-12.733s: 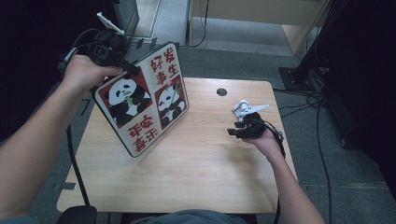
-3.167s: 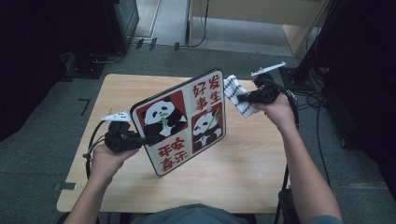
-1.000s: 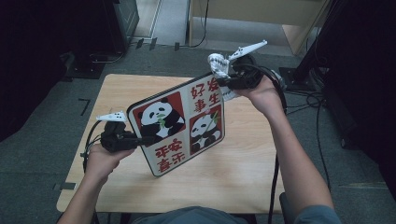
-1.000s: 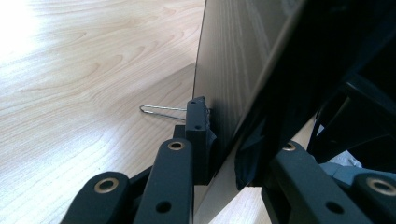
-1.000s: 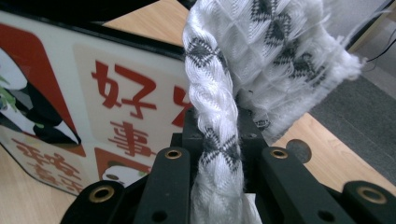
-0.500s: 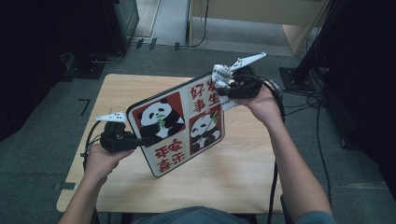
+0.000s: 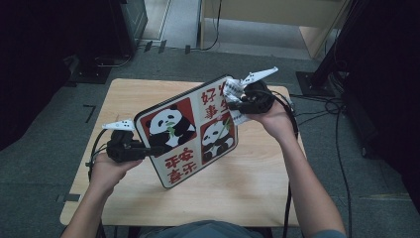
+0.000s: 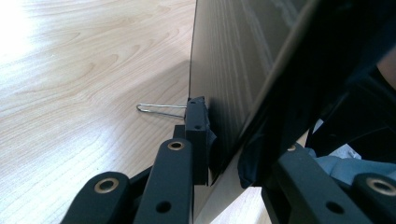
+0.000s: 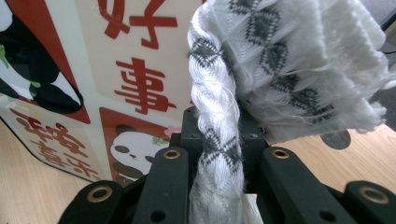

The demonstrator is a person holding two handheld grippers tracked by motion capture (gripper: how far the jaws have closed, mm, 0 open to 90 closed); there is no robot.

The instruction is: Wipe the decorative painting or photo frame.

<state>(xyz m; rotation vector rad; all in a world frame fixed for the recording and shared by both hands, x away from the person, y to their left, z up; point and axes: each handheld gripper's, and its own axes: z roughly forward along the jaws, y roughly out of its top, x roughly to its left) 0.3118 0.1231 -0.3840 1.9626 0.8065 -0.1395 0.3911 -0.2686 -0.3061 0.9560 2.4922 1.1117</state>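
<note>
Left gripper (image 7: 130, 148) jaws pinch panda board (image 7: 190, 129) edge, tilting it up; right gripper (image 7: 246, 99) jaws pinch cloth (image 9: 261, 65) against its face for wiping.

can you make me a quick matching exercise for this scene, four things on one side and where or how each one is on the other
Things:
1. panda board
2. white cloth
3. left gripper
4. wooden table

States:
a. bunched between the right gripper's jaws
b. lying under everything
c. held tilted above the tabletop
d. clamped on the board's left edge

Pairs: 1-c, 2-a, 3-d, 4-b
</note>
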